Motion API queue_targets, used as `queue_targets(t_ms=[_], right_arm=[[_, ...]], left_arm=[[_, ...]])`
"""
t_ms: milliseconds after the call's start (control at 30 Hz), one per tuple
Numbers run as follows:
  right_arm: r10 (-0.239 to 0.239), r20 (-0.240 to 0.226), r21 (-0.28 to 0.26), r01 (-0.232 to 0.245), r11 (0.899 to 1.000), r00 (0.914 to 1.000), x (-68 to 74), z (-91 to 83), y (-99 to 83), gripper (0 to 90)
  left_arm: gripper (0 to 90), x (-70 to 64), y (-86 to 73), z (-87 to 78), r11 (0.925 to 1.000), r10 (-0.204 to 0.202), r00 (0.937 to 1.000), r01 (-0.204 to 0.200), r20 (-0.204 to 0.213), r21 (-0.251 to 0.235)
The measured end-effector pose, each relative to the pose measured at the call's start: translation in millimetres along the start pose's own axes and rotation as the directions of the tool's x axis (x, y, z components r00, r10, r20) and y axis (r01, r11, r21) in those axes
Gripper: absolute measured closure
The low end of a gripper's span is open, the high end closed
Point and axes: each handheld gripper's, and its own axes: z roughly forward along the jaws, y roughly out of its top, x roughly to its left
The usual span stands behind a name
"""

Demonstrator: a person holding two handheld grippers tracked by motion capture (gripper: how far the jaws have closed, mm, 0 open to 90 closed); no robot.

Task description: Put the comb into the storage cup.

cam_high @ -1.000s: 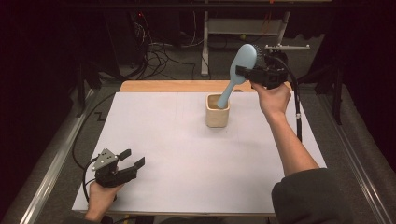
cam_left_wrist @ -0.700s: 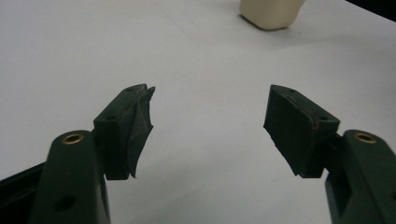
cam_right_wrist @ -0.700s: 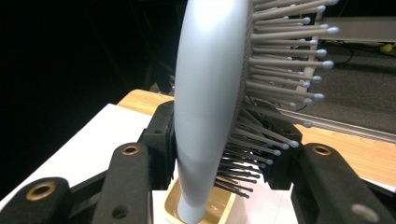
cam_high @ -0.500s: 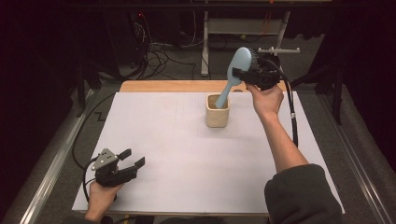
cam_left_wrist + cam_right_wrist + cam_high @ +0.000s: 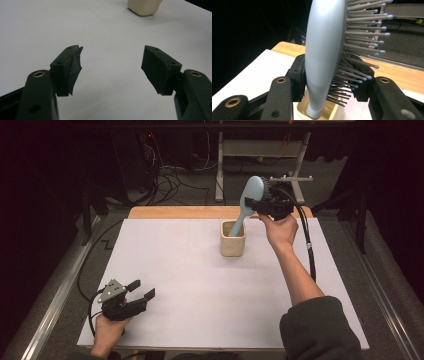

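— What sits at the left?
— The left gripper [image 5: 142, 290] rests low at the near left of the white table [image 5: 190, 285], its jaws wide apart with nothing between them.
— And farther right?
— A cream cup [image 5: 233, 239] stands near the far edge. The pale blue hairbrush [image 5: 248, 200] leans with its handle down inside it. The right gripper [image 5: 265, 200] clamps the brush head, one jaw on the smooth back, one in the bristles.

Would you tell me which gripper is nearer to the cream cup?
The right gripper: it hangs just above the cream cup, clamping the blue hairbrush. The left gripper sits open at the table's near-left corner.
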Motion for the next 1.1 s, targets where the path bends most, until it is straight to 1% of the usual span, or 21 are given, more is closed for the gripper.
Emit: queue_targets(t_ms=[267, 367, 533, 667, 800, 900, 1100], right_arm=[[0.004, 0.009, 0.017, -0.004, 1.0, 1.0, -4.2, 2.0, -6.6, 54.5], [-0.004, 0.017, 0.019, 0.004, 1.0, 0.9998, -3.5, 1.5, -6.8, 54.4], [-0.003, 0.018, 0.018, 0.003, 1.0, 0.9998, -2.7, 1.2, -7.1, 54.3], [-0.007, 0.018, 0.026, 0.007, 1.0, 0.9998, -1.7, 2.9, -8.2, 54.2], [-0.015, 0.027, 0.03, 0.014, 0.999, 0.9995, -1.1, 5.1, -9.4, 54.2], [-0.008, 0.023, 0.031, 0.007, 0.999, 0.9997, -2.8, 6.7, -11.7, 54.2], [-0.007, 0.032, 0.039, 0.006, 0.999, 0.9995, -7.0, 7.9, -16.1, 54.1]], left_arm=[[32.5, 0.1, 0.0, 0.3, 1.0, 0.002, 1.0, -0.002, -0.002, 0.004], [32.5, 0.1, 0.0, 0.4, 1.0, -0.001, 1.0, 0.001, -0.002, 0.004], [32.5, 0.0, -0.1, 0.0, 1.0, -0.001, 1.0, 0.001, -0.001, 0.003], [32.5, -0.2, -0.1, 0.2, 1.0, 0.0, 1.0, 0.0, -0.001, 0.003], [32.5, 0.0, -0.1, 0.2, 1.0, 0.001, 1.0, -0.001, -0.001, 0.003], [32.7, 0.0, -0.1, 0.3, 1.0, 0.002, 1.0, -0.002, -0.001, 0.002], [32.7, 0.1, -0.1, 0.5, 1.0, 0.0, 1.0, 0.0, -0.002, 0.003]])
